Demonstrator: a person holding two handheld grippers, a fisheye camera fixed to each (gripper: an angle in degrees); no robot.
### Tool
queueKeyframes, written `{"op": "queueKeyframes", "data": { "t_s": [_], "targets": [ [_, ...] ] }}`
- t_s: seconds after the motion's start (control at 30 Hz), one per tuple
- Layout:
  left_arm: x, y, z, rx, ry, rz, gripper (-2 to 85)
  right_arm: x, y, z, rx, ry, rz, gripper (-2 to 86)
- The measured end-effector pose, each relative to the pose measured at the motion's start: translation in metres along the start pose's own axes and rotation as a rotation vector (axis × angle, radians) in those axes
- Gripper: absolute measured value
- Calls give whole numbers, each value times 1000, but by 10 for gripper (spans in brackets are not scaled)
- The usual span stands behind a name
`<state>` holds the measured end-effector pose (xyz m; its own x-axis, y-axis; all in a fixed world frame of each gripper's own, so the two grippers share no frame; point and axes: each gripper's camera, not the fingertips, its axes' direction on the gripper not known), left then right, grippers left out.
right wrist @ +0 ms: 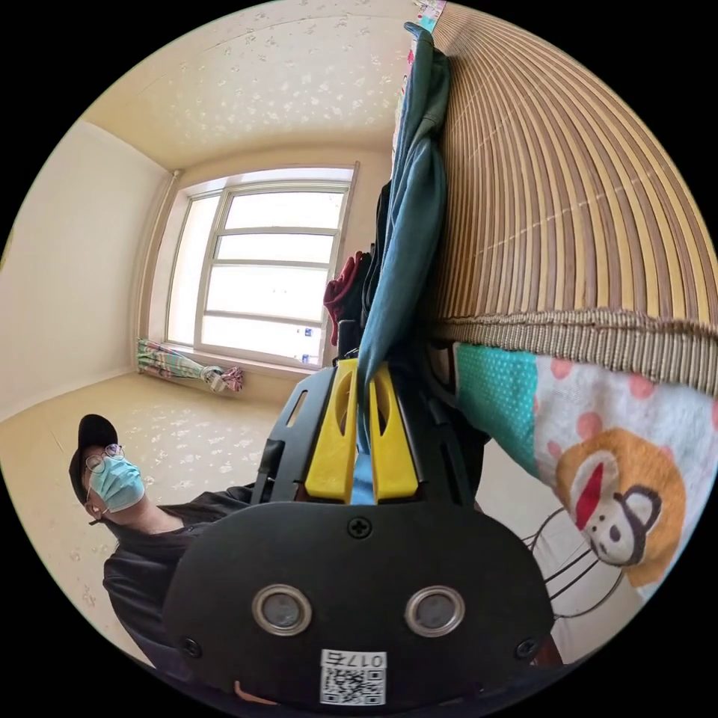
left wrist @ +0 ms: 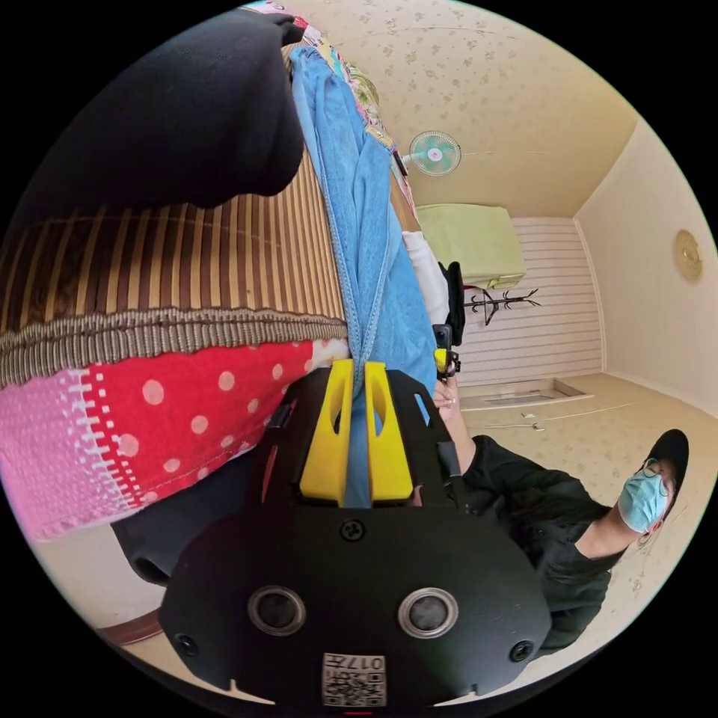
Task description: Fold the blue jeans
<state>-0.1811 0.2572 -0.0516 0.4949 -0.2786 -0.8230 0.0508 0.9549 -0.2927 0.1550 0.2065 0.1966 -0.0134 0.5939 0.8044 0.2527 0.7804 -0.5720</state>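
Left tool (left wrist: 357, 374): both yellow jaws nearly closed, clenched on a fold of the blue jeans (left wrist: 359, 224); denim fills the narrow gap between the jaws.
Right tool (right wrist: 362, 374): jaws likewise drawn close together, gripping an edge of the blue jeans (right wrist: 400, 247); fabric runs down between them to the jaw roots.
Blue jeans: stretched between the two tools, lying along the edge of the bamboo mat (left wrist: 187, 254) and reaching away from each camera.
Bamboo mat: striped slats with a woven border, spread over a bed; seen beside the denim in the right gripper view as well (right wrist: 568, 202).
Bedding: red polka-dot cloth (left wrist: 172, 419) below the mat border in the left gripper view; a teal and white dotted cloth with a cartoon figure (right wrist: 598, 464) in the right gripper view.
Dark garment (left wrist: 172, 112): resting on the mat, near the jeans.
Person (left wrist: 553, 516): in dark clothing and a cap, behind the tools.
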Motion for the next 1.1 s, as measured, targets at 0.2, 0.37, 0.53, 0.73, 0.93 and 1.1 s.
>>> {"op": "queueKeyframes", "data": {
  "t_s": [0.2,0.37,0.53,0.73,0.93,1.1],
  "targets": [
    [13,47,-10,134,343,173,-2,-52,17,27,50,-208,-88,12],
    [116,90,-44,231,508,435,-5,-212,29,42,4,-243,-411,10],
    [268,137,-61,272,574,736,-4,-403,77,64,-108,-185,-776,10],
    [437,209,-61,269,607,1038,-4,-582,173,80,-113,-61,-1102,8],
    [474,195,-22,317,441,842,-6,-625,186,84,43,265,-1036,7],
    [415,126,41,176,701,597,-6,-601,136,83,30,228,-857,9]
  ]
}}
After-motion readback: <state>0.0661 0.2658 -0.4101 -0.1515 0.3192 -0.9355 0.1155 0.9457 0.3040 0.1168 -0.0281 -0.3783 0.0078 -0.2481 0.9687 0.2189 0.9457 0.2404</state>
